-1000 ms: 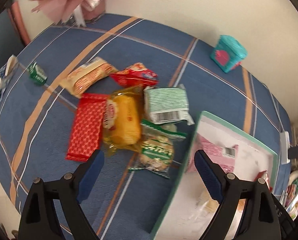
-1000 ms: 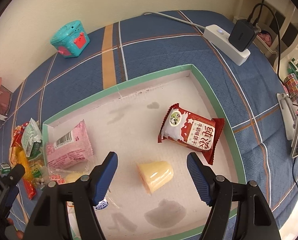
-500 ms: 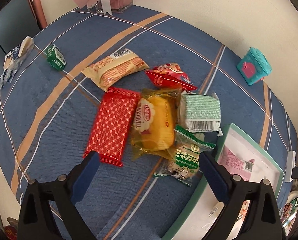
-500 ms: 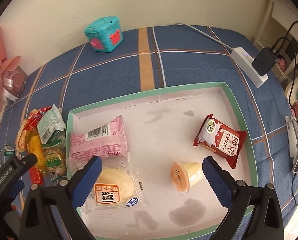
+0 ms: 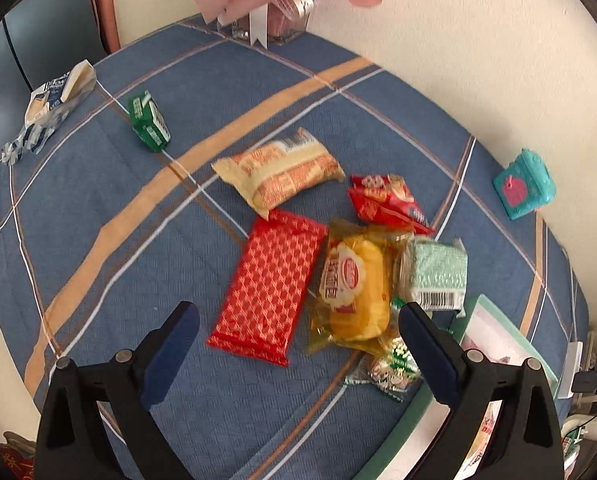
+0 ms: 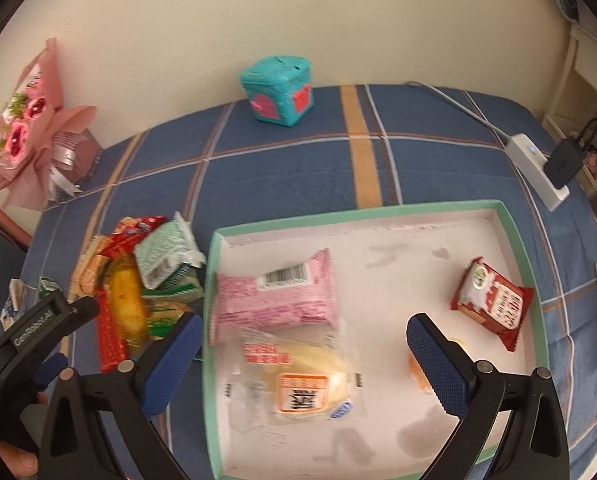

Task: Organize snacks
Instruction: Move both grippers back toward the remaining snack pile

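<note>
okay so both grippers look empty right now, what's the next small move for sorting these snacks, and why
Probably lower the left gripper onto the red patterned packet and close. Its jaws stand open with nothing between them, and that packet lies flat just ahead on the blue cloth, at the near edge of the pile. The tray beside it still has bare floor to take it.

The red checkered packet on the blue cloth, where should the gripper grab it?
Probably across the narrow width of the red checkered packet, near its middle, coming from above. It lies flat and long on the tablecloth, and its left edge is clear, though the yellow cake packet crowds its right.
</note>
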{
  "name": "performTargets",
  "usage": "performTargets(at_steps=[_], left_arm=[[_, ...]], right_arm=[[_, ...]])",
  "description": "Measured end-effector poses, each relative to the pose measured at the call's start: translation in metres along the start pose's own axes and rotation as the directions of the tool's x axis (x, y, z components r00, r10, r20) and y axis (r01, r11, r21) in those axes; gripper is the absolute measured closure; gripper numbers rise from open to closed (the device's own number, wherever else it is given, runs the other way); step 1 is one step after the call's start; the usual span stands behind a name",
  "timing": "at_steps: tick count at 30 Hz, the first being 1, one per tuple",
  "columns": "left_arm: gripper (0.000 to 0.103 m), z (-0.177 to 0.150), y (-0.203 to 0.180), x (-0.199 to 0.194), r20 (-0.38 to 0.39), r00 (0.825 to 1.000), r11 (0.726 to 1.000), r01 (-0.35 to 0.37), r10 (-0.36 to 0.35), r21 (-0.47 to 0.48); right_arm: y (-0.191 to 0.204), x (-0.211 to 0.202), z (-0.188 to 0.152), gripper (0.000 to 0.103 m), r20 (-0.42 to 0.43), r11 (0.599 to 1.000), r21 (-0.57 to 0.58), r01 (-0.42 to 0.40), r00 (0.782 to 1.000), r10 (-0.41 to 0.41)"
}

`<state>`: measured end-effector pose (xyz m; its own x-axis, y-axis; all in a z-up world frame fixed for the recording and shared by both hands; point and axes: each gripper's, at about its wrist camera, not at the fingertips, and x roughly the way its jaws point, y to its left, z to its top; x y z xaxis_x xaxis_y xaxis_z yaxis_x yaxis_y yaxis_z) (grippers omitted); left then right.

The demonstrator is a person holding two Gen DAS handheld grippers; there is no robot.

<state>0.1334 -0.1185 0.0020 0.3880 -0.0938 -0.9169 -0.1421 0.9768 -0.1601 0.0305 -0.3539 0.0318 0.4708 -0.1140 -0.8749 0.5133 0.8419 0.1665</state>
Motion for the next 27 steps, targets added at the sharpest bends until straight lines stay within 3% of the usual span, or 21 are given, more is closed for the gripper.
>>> performTargets(at_steps=[4, 8, 14, 21, 27], left_arm=[[0.003, 0.004, 0.003, -0.003, 0.02, 1.0, 1.0, 0.01, -0.01, 0.009], [0.003, 0.009, 0.012, 0.003, -0.01, 0.998, 0.998, 0.059, -0.059, -0.014], [0.003, 0.015, 0.019, 0.014, -0.038, 0.999, 0.999, 0.039, -0.038, 0.01], [0.003, 0.025, 0.023, 0.027, -0.081, 0.991, 0.993, 0.106, -0.102, 0.051], [0.003, 0.033, 0.024, 0.035, -0.074, 0.99, 0.99, 0.128, -0.124, 0.058]], right_arm=[[0.014, 0.002, -0.002, 0.0, 0.013, 1.0, -0.01, -0.027, 1.0, 0.027], [0.025, 0.006, -0.004, 0.0, 0.011, 0.999, -0.008, -0.033, 0.999, 0.033], [0.038, 0.014, -0.004, 0.0, -0.007, 0.997, 0.007, -0.082, 0.997, 0.082], [0.063, 0.026, -0.01, 0.0, -0.046, 0.997, -0.052, -0.064, 0.997, 0.061], [0.077, 0.032, -0.01, 0.0, -0.036, 0.994, -0.081, -0.073, 0.997, 0.07]])
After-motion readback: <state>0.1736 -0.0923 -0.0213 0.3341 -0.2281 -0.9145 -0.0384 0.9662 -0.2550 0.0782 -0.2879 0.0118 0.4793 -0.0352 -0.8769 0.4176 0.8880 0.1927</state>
